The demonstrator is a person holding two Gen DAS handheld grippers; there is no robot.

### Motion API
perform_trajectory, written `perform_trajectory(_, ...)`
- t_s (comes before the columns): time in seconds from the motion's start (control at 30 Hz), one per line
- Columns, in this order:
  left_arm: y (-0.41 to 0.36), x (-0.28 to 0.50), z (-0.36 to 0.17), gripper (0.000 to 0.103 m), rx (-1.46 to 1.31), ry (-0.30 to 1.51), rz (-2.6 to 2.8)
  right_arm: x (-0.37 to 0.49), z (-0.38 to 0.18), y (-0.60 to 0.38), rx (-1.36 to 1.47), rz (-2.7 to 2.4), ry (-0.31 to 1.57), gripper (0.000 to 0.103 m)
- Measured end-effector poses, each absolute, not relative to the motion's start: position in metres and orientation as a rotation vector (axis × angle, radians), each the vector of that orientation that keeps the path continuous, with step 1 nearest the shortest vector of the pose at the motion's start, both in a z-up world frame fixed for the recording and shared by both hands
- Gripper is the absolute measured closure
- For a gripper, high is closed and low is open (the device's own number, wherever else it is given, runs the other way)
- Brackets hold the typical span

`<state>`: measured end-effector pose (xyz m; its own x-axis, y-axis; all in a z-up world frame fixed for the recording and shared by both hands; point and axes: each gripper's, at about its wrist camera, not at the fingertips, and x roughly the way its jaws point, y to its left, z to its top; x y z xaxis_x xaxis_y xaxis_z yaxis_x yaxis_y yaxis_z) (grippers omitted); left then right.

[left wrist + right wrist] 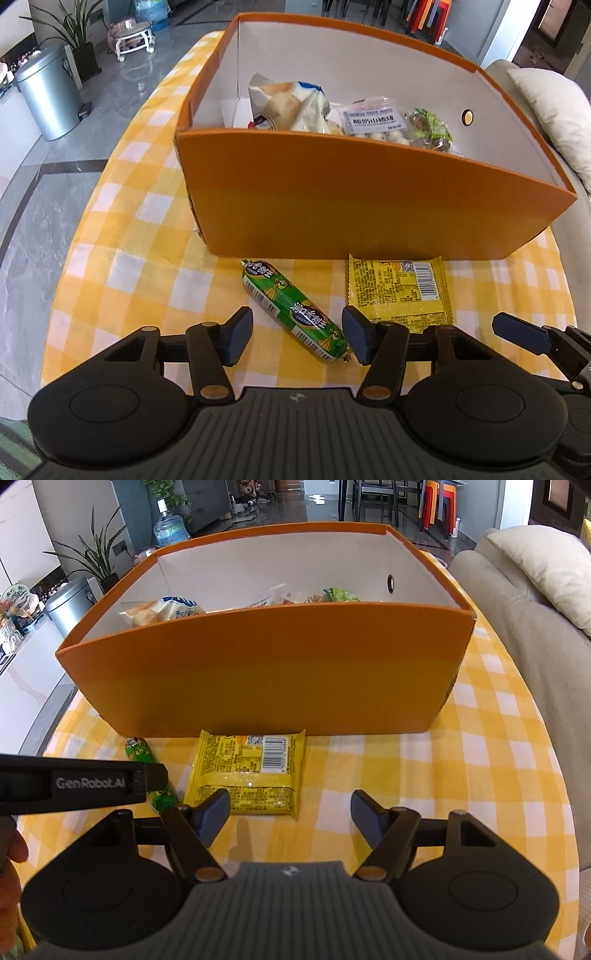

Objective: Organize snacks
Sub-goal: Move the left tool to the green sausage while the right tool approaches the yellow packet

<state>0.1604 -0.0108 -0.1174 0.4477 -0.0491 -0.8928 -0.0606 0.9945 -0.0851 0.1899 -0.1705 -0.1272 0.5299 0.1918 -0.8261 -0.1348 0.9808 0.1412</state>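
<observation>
Here your left gripper hangs over the green sausage, fingers apart on either side of it and not touching. Your right gripper is just as open and empty, its left finger over the near edge of the yellow packet. Both snacks lie on the checked table just before the orange box, which holds more packets.

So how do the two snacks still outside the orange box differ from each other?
The green sausage is a rounded tube lying diagonally; the yellow packet is a flat rectangle, square to the orange box, barcode side up. The sausage lies between the open left gripper's fingers; the packet sits ahead of the right gripper. Both rest on the checked cloth, ungripped.
</observation>
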Motion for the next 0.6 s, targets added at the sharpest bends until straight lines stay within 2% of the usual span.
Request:
perform_trajectory(0.17,-0.009,0.162,-0.121,0.043,-0.112,1.120,-0.004,0.192,-0.130,-0.168,0.060,0.200,1.001,0.033)
perform_trajectory(0.43,0.007,0.159,-0.111,0.060,-0.053,1.124,0.032,0.195,-0.134,-0.163,0.067,0.215,1.007,0.032)
perform_trajectory(0.6,0.020,0.157,-0.112,0.063,-0.110,1.141,0.037,0.198,-0.135,-0.152,0.057,0.248,1.004,0.024)
